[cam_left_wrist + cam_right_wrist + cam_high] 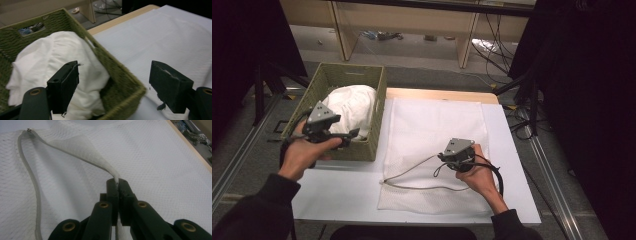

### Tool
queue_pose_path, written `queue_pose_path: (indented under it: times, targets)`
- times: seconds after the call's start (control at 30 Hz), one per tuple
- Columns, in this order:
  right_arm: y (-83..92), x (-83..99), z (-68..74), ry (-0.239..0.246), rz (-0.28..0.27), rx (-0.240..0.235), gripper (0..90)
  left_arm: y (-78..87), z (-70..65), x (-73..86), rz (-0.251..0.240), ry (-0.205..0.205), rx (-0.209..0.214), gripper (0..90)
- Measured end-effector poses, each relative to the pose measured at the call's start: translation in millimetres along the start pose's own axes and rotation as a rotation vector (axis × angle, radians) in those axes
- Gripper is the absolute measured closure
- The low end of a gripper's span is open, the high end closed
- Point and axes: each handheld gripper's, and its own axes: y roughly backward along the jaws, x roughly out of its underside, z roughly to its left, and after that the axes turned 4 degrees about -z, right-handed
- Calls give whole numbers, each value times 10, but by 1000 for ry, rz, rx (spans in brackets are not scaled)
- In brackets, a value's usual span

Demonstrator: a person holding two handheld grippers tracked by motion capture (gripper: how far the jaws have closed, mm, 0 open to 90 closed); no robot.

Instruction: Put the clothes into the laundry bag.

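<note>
The mesh bag (437, 150) was fine white netting, matt, edged with a grey zip band. The basket (377, 100) looked coarse, woven, olive. The cloth (354, 107) inside seemed soft white cotton; the table edge (442, 94) was pale wood.

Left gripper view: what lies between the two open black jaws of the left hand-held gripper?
The near corner of the green woven basket holding the white crumpled cloth lies beyond the gap; the left hand-held gripper holds nothing.
</note>
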Motion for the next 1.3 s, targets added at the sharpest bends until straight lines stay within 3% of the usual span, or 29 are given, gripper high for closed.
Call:
queue_pose_path:
  times: [0.1,0.17,0.2,0.27,0.3,0.33,0.37,0.4,0.47,0.7,0.73,0.8,0.87,0.97,1.07,1.13,1.23,1.3]
  targets:
    - [23,-30,-23,17,-15,1,895,-164,240,-111,72,-21,-22,222]
    - [42,-45,-37,19,-22,3,895,-264,317,-140,74,13,-38,211]
    - [51,-50,-40,17,-23,3,895,-326,403,-169,114,-13,-34,208]
    - [65,-57,-44,12,-30,4,895,-452,473,-196,124,13,-41,203]
    - [61,-59,-60,43,-40,2,895,-503,506,-213,143,-9,-58,203]
    - [69,-56,-37,3,-29,1,895,-555,531,-230,165,-54,-72,200]
    - [65,-56,-46,18,-29,-4,895,-613,549,-236,179,-70,-79,201]
    - [66,-52,-30,-1,-24,-1,895,-663,575,-235,179,-60,-81,197]
    - [54,-54,-38,21,-23,-10,895,-767,631,-220,188,-21,-75,187]
    - [49,-51,-21,4,-15,-11,894,-1063,753,-104,228,20,-103,188]
    - [32,-52,-30,34,-15,-14,894,-1090,766,-88,232,27,-104,183]
    - [25,-53,-16,36,-13,-20,894,-1169,791,-35,227,55,-101,174]
    - [22,-53,-5,34,-12,-22,894,-1227,795,-3,247,49,-106,173]
    - [20,-54,-6,36,-11,-23,894,-1313,788,58,245,60,-79,162]
    - [18,-49,14,17,-3,-29,893,-1375,795,130,347,-2,-94,146]
    - [5,-46,8,38,-13,-28,893,-1404,805,188,349,32,-94,137]
    - [13,-44,22,20,-10,-28,893,-1420,853,262,361,54,-142,91]
    - [18,-47,1,32,-8,-37,893,-1445,883,299,418,66,-177,33]
